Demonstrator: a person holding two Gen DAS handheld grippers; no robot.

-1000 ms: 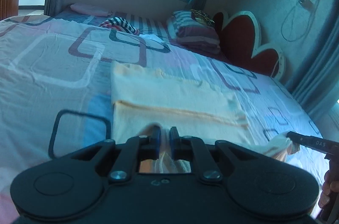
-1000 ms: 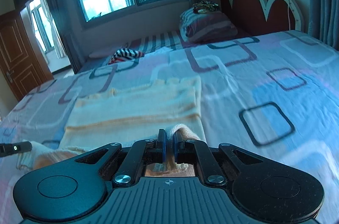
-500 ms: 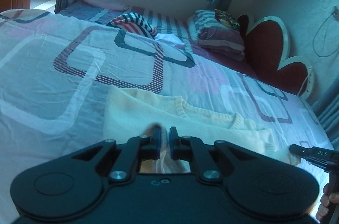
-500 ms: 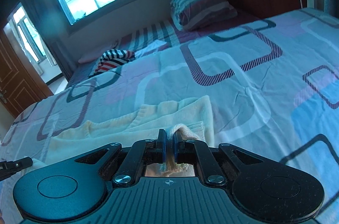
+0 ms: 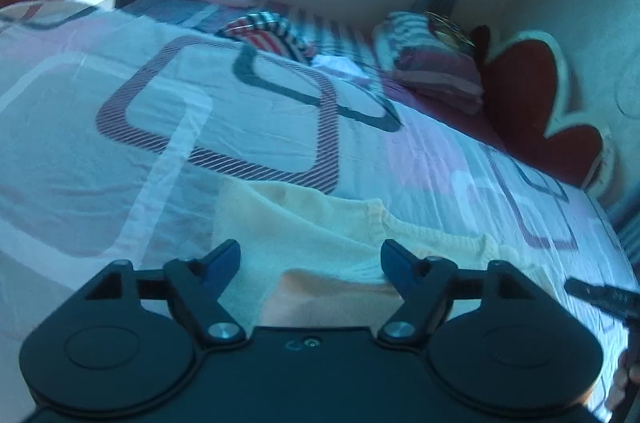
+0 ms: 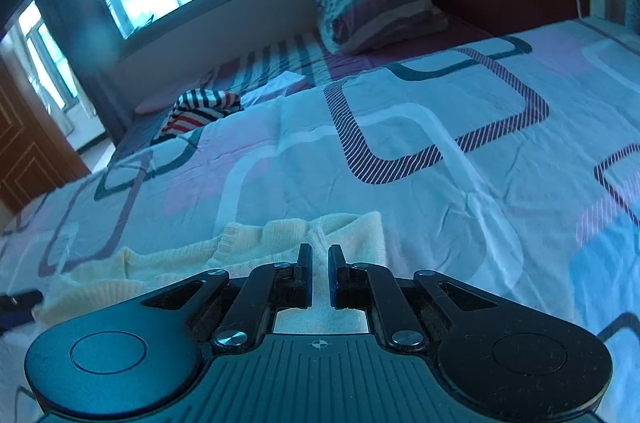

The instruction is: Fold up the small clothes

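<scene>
A pale yellow knitted garment (image 5: 320, 223) lies folded on the patterned bedsheet (image 5: 224, 127). My left gripper (image 5: 310, 257) is wide open just above its near left part, with nothing between the fingers. In the right wrist view the same garment (image 6: 248, 247) lies under my right gripper (image 6: 319, 265), whose jaws stand slightly apart, holding nothing. The right gripper's tip also shows at the right edge of the left wrist view (image 5: 600, 297).
A striped red, white and black garment (image 5: 268, 31) lies at the far side of the bed. A folded striped quilt (image 5: 432, 63) sits by the red headboard (image 5: 536, 103). Window and curtains are behind; a wooden door (image 6: 24, 151) is at the left.
Both grippers carried the garment's near edge forward over the rest of it. Both then opened and let go of the cloth, the left one wide, the right one slightly.
</scene>
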